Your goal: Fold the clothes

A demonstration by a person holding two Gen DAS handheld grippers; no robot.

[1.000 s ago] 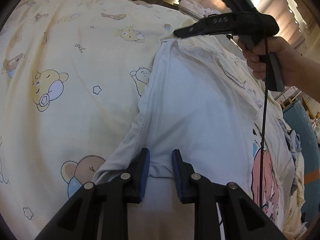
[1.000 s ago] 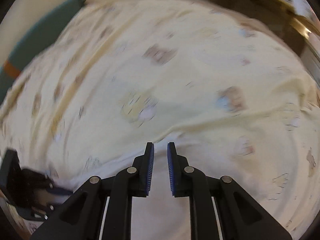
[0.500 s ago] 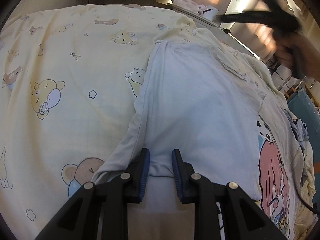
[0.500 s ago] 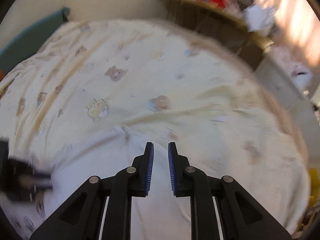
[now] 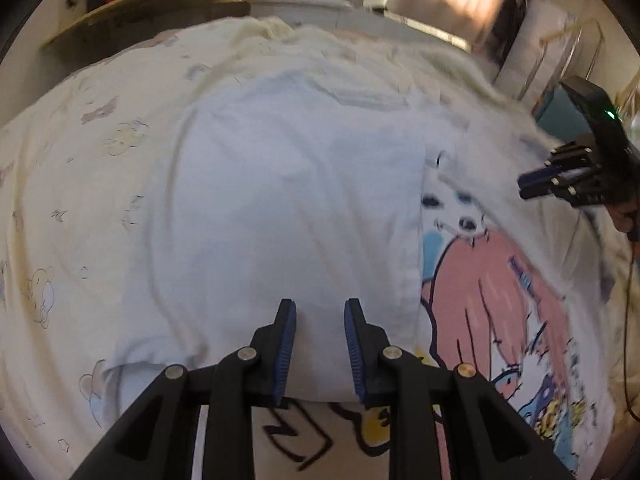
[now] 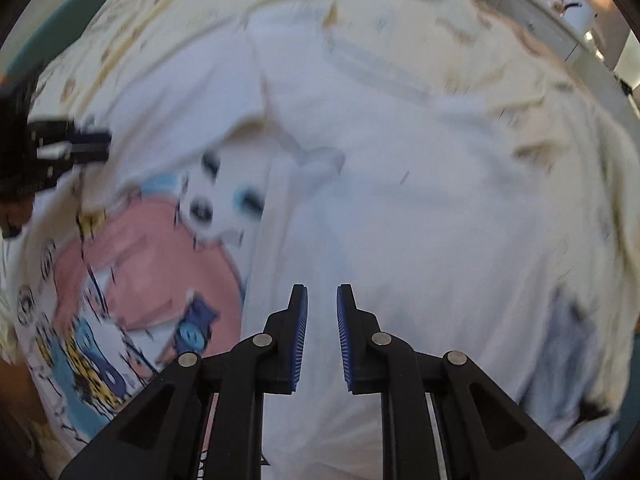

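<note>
A white T-shirt (image 5: 280, 200) lies on the bed with its left part folded over a pink cartoon print (image 5: 500, 300). My left gripper (image 5: 320, 304) hovers over the folded flap near its front hem. Its jaws stand a little apart with only cloth below them. Over the plain white part of the shirt (image 6: 420, 220), right of the print (image 6: 140, 248), my right gripper (image 6: 322, 290) points down with a narrow gap and nothing pinched. Each gripper shows in the other's view: the right gripper (image 5: 532, 184) at the shirt's right side, the left gripper (image 6: 104, 146) at the left edge.
A pale yellow bedsheet (image 5: 80, 200) with small animal prints covers the bed around the shirt. A wooden shelf (image 5: 140, 4) stands behind the bed. A teal panel (image 6: 60, 28) and a white cabinet (image 6: 540, 28) border the bed. A hand (image 5: 624, 216) holds the right gripper.
The right gripper swung from the shirt's far end to its right side; its view passed from bare sheet to the shirt. The left gripper shifted right over the folded flap and rolled.
</note>
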